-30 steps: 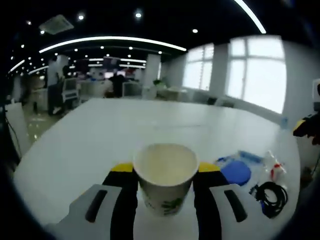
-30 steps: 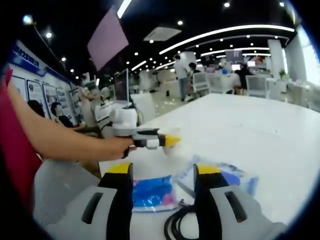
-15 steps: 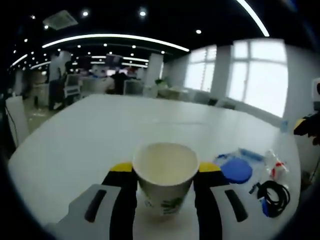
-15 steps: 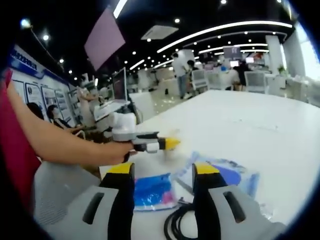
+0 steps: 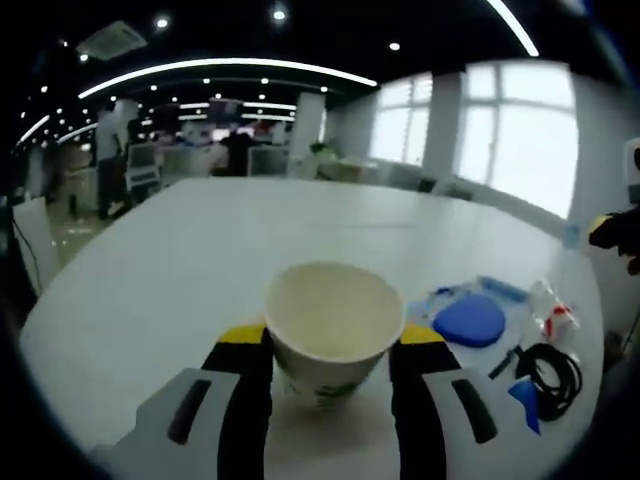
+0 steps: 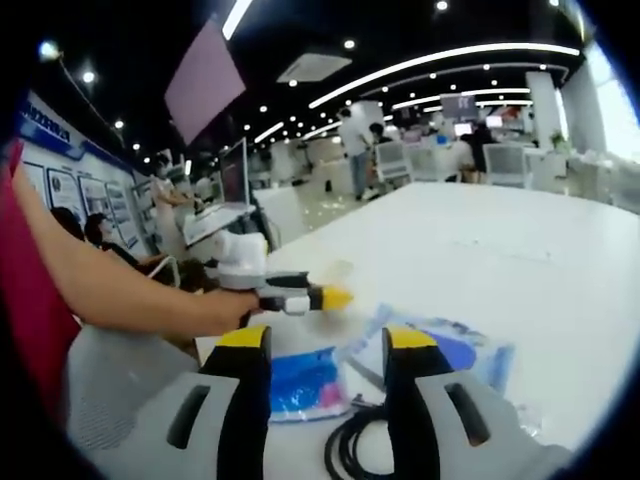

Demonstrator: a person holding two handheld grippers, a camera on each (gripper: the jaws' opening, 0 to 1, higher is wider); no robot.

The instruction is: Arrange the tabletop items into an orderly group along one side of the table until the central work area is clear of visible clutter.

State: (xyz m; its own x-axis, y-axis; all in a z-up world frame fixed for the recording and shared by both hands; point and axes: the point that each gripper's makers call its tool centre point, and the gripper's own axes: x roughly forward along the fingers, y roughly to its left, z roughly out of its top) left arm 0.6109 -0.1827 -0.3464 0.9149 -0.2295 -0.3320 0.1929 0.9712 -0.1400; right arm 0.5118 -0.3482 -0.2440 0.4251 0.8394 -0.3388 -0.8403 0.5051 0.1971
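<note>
A white paper cup (image 5: 333,322) with a green print sits between the yellow-tipped jaws of my left gripper (image 5: 332,338), which is shut on its sides. The cup's mouth shows and it looks empty. To its right on the white table (image 5: 200,250) lie a clear bag with a blue disc (image 5: 470,320), a small white and red bottle (image 5: 560,322) and a coiled black cable (image 5: 552,372). My right gripper (image 6: 327,342) is open above a blue packet (image 6: 305,385), the clear bag (image 6: 445,352) and the cable (image 6: 345,452). Held in a hand, the left gripper (image 6: 322,296) is at centre left in the right gripper view.
The person's bare arm (image 6: 120,290) reaches in from the left. Office chairs, desks and people stand beyond the table's far end (image 6: 470,150). Wide bare tabletop (image 6: 500,240) stretches ahead of both grippers. Part of the right gripper (image 5: 615,232) is at the right edge of the left gripper view.
The left gripper, still holding the cup, has tipped forward a little and come closer to the bag and cable. The right gripper stays open over the same items.
</note>
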